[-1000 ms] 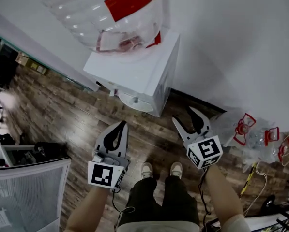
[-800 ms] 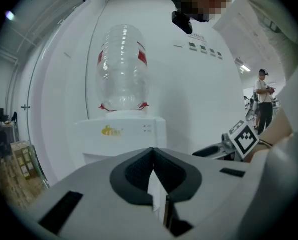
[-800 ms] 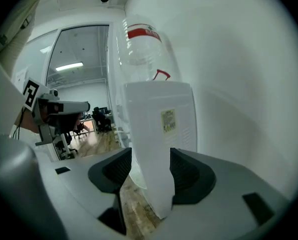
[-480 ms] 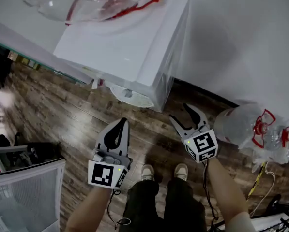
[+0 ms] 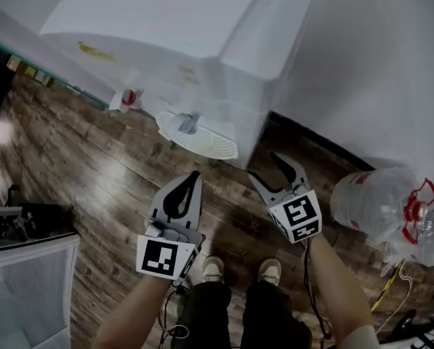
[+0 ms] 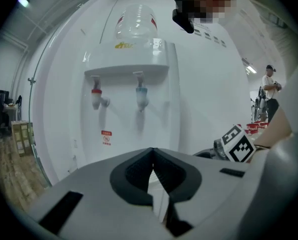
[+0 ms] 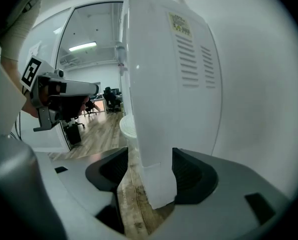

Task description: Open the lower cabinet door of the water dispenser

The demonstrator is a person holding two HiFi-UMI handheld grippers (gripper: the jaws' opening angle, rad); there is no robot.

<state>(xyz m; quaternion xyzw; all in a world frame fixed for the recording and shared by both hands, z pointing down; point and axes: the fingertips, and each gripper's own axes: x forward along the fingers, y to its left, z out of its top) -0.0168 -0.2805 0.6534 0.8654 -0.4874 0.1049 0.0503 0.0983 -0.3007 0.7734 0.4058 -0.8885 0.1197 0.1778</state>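
The white water dispenser (image 5: 202, 42) fills the top of the head view, its round drip tray (image 5: 198, 133) jutting out over the wood floor. In the left gripper view I face its front (image 6: 134, 84), with a red tap (image 6: 96, 95), a blue tap (image 6: 141, 94) and a bottle (image 6: 135, 21) on top; the gripper's body hides most of the lower front. My left gripper (image 5: 193, 177) (image 6: 152, 154) is shut and empty, short of the dispenser. My right gripper (image 5: 264, 164) (image 7: 149, 166) has its jaws opening, empty, framing the dispenser's side corner (image 7: 158, 134) from a distance.
Empty water bottles (image 5: 376, 206) with red handles lie on the floor at the right by the wall. A white mesh bin (image 5: 27, 282) stands at lower left. The person's shoes (image 5: 214, 269) are just behind the grippers. Another person (image 6: 271, 84) stands far off.
Both grippers and the view have sunk: the dispenser looms larger and its bottle has left the head view. The right jaws stand wider apart. The left jaws stay shut.
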